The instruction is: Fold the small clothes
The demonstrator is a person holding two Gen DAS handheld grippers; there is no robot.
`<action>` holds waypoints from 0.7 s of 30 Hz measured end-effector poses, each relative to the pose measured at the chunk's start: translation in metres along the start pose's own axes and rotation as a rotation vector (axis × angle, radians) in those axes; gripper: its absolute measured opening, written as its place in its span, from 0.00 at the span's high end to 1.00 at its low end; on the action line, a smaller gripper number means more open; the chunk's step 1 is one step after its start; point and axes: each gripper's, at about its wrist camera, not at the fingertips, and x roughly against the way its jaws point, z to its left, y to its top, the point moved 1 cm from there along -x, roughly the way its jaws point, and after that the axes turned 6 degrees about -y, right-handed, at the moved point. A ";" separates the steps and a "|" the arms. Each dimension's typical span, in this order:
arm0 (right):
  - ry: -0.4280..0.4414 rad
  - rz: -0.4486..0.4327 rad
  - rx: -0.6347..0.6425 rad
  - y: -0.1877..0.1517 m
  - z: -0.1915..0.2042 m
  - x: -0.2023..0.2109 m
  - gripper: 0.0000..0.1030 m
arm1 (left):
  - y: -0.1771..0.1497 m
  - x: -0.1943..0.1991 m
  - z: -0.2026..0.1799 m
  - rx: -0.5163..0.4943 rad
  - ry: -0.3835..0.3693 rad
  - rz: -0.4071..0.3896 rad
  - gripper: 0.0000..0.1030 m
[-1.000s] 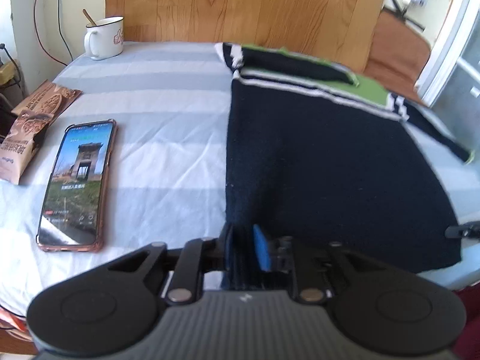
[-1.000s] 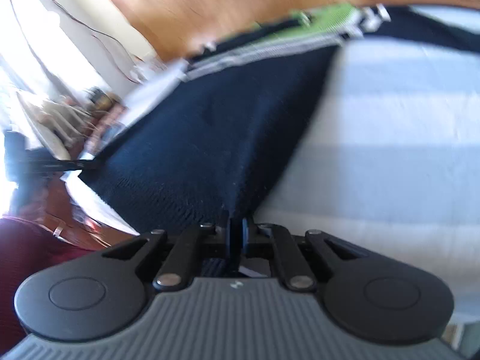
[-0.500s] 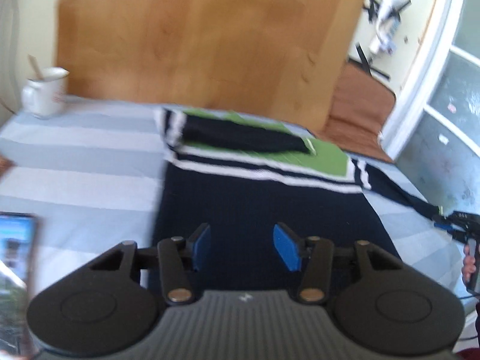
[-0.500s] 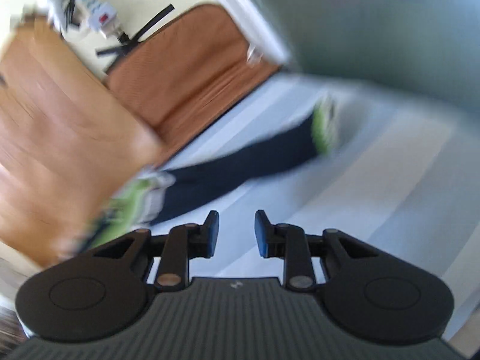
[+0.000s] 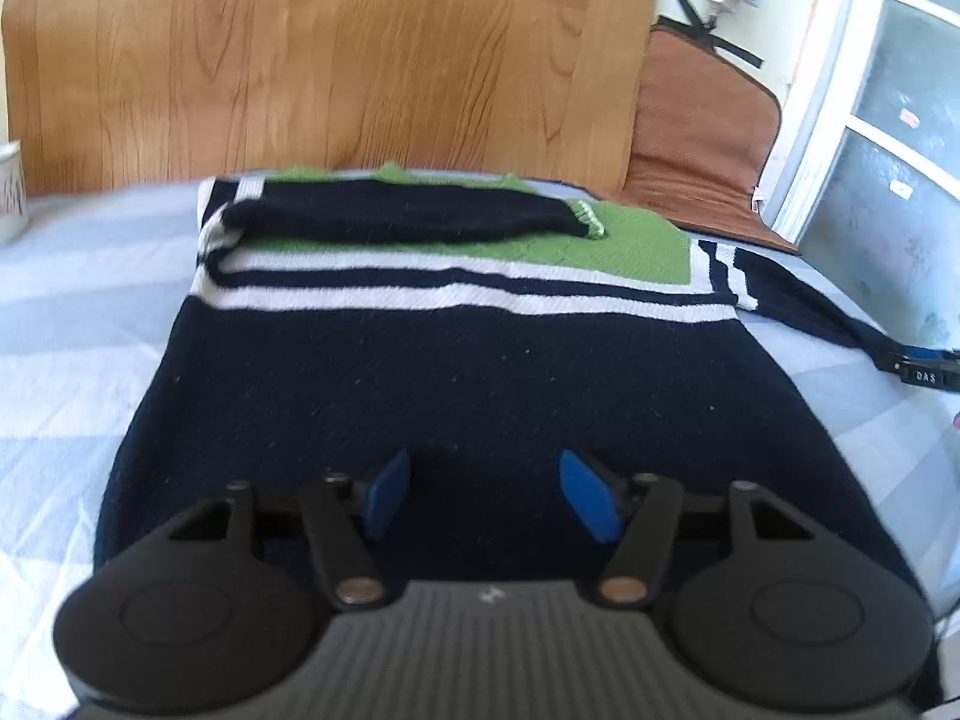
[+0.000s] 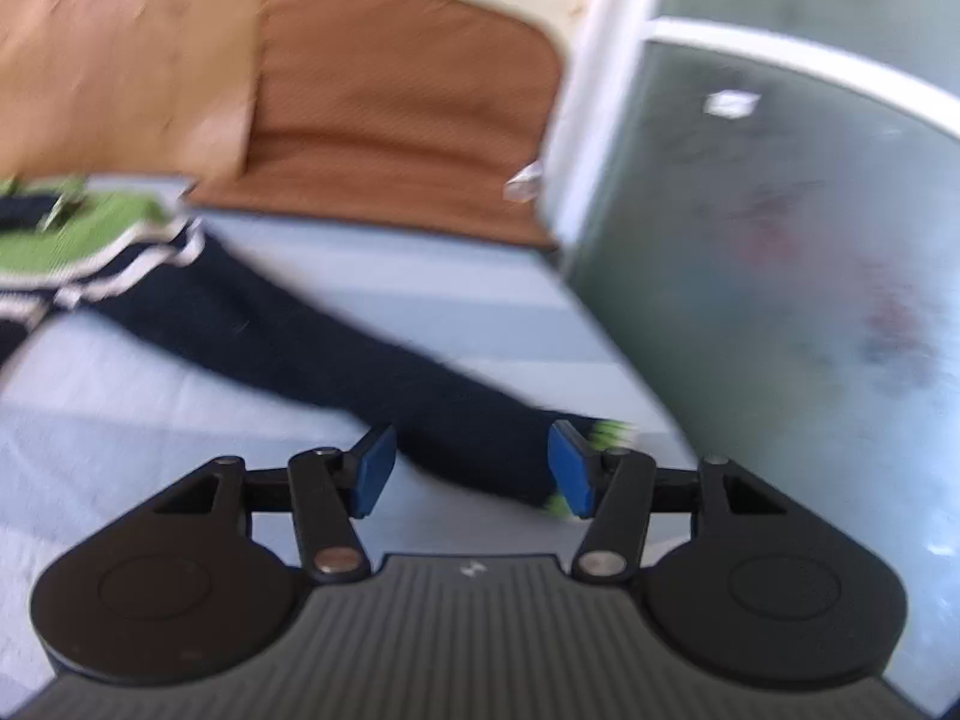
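Observation:
A small navy sweater with white stripes and a green yoke lies flat on the striped bedsheet. One sleeve is folded across the chest. The other sleeve stretches out to the right, its green cuff near the bed edge. My left gripper is open and empty, above the sweater's lower hem. My right gripper is open and empty, its jaws on either side of the outstretched sleeve near the cuff. The right gripper's tip also shows in the left wrist view.
A wooden headboard stands behind the bed. A white mug sits at the far left. A brown cushion lies beyond the bed. A glass door with a white frame is close on the right.
Both grippers let go of the sweater's lower hem and opened. The left one rose and centred over the hem. The right one swung right to the outstretched sleeve's cuff.

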 end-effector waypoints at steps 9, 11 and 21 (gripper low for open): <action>0.210 0.214 -0.244 0.031 -0.025 -0.002 0.90 | -0.002 0.003 0.005 0.005 -0.036 -0.037 0.39; 0.350 0.266 -0.296 0.032 -0.018 0.016 0.90 | -0.002 0.003 0.008 0.027 -0.059 -0.042 0.38; 0.989 0.242 -0.452 0.087 0.066 0.079 0.90 | 0.001 0.006 0.029 0.162 -0.173 -0.065 0.35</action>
